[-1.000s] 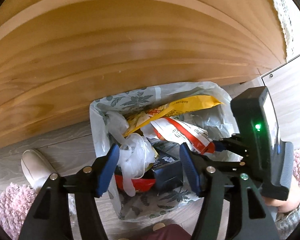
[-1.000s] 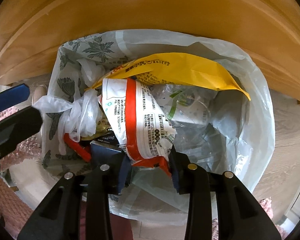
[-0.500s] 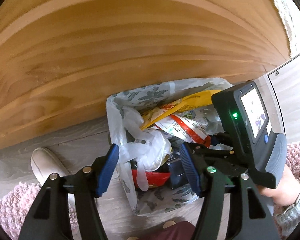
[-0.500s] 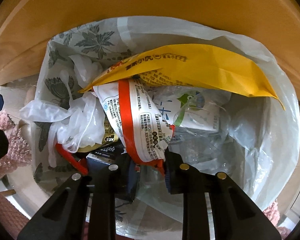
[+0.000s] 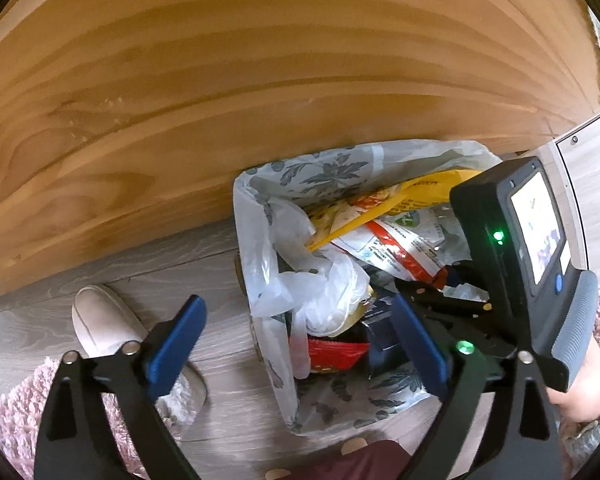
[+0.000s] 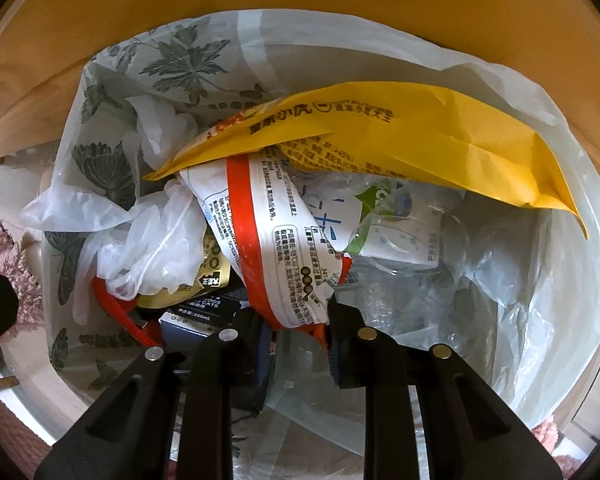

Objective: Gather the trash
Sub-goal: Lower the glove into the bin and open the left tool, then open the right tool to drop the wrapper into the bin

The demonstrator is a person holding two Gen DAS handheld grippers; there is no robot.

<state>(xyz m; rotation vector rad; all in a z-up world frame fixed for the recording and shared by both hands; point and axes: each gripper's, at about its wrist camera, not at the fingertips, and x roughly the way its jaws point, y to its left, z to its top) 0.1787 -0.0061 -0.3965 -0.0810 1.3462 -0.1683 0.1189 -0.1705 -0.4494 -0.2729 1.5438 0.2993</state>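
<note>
A white trash bag with a leaf print [image 5: 320,168] [image 6: 172,56] stands open on the floor, full of trash. My right gripper [image 6: 300,332] is shut on a white and red wrapper [image 6: 276,232] and holds it inside the bag; the same wrapper shows in the left wrist view [image 5: 396,248]. A yellow wrapper [image 6: 420,128], crumpled clear plastic [image 6: 148,240], a dark box [image 6: 204,312] and a clear bottle [image 6: 400,232] lie in the bag. My left gripper [image 5: 300,344] is open and empty, above the bag's near left side.
A wooden panel [image 5: 220,100] rises behind the bag. A white slipper [image 5: 100,320] and a pink rug [image 5: 4,420] lie on the grey wood floor [image 5: 160,256] to the left. The right gripper's body with its screen [image 5: 536,232] is at the right.
My right gripper has pushed the white and red wrapper deeper into the bag. My left gripper has drifted left, so the bag sits further right in its view.
</note>
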